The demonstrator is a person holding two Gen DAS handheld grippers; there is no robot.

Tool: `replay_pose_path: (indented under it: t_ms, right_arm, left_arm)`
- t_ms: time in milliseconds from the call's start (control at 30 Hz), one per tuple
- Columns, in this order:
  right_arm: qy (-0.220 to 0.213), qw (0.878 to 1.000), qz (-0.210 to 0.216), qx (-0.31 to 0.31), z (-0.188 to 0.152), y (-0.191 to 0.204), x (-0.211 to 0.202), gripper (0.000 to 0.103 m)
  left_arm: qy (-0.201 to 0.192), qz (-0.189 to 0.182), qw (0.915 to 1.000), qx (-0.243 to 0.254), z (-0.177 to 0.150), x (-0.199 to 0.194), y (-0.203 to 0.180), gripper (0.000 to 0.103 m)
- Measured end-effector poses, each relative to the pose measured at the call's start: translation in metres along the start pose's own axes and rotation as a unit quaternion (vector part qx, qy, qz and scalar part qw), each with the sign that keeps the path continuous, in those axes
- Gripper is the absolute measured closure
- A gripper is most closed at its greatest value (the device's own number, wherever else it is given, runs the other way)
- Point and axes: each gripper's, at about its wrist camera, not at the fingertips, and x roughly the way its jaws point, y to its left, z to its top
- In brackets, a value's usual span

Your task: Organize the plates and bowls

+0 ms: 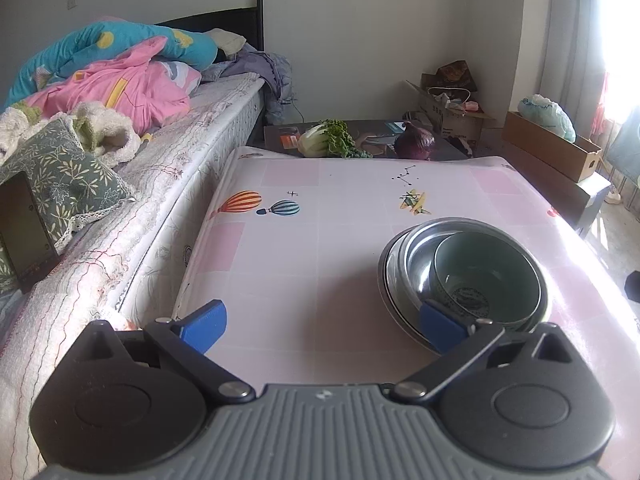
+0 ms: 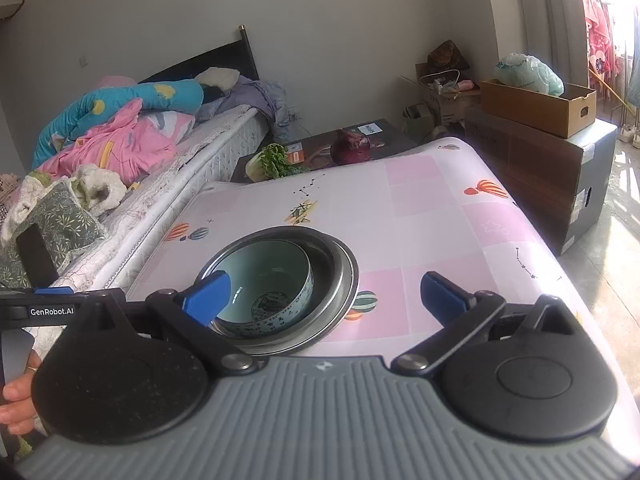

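A pale green ceramic bowl [image 1: 486, 276] sits inside a steel bowl [image 1: 420, 256], which rests on a steel plate [image 1: 389, 292]; the stack stands on the pink patterned tablecloth [image 1: 304, 240]. My left gripper [image 1: 322, 322] is open, nothing between its blue fingers; its right fingertip shows in front of the stack's near rim. In the right wrist view the green bowl [image 2: 276, 276], steel bowl [image 2: 334, 256] and plate [image 2: 354, 284] lie ahead to the left. My right gripper [image 2: 326, 298] is open and holds nothing, its left fingertip in front of the bowls.
A bed [image 1: 132, 216] with piled bedding runs along the table's left side. Beyond the far edge a dark low table holds a leafy cabbage [image 1: 326, 140] and a purple onion [image 1: 414, 144]. Cardboard boxes [image 2: 536, 108] stand at the right. A person's hand [image 2: 16, 400] shows bottom left.
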Motion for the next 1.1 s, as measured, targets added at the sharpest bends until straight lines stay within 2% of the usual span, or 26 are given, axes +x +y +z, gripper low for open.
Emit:
replay_pose_path:
  t_ms: [100, 267, 467, 567, 667, 833, 1100]
  right_arm:
    - [0.0, 0.999, -0.022, -0.025, -0.002, 0.009, -0.006, 0.001]
    - [-0.016, 0.996, -0.061, -0.058, 0.0, 0.022, -0.02, 0.001]
    - [-0.033, 0.993, -0.096, -0.068, 0.002, 0.029, -0.029, 0.001]
    - [-0.014, 0.993, -0.098, -0.062, 0.001, 0.03, -0.027, 0.001]
    - [0.036, 0.992, -0.101, -0.058, -0.002, 0.032, -0.012, 0.001]
    - [0.087, 0.993, -0.074, -0.01, -0.006, 0.029, 0.011, 0.001]
    - [0.109, 0.992, -0.058, -0.028, -0.006, 0.049, 0.026, 0.001]
  left_arm:
    - [-0.001, 0.011, 0.9999, -0.001, -0.002, -0.004, -0.002, 0.0]
    - [0.005, 0.056, 0.9984, 0.005, -0.003, -0.007, -0.006, 0.0]
    - [0.017, 0.064, 0.9974, 0.027, -0.008, -0.009, -0.01, 0.0]
    - [0.032, 0.067, 0.9971, 0.02, -0.012, -0.008, -0.011, 0.0]
    - [0.048, 0.049, 0.9976, 0.006, -0.014, -0.008, -0.009, 0.0]
    - [0.071, 0.042, 0.9966, -0.006, -0.015, -0.003, -0.007, 0.0]
    - [0.093, 0.039, 0.9949, 0.002, -0.017, 0.004, -0.015, 0.0]
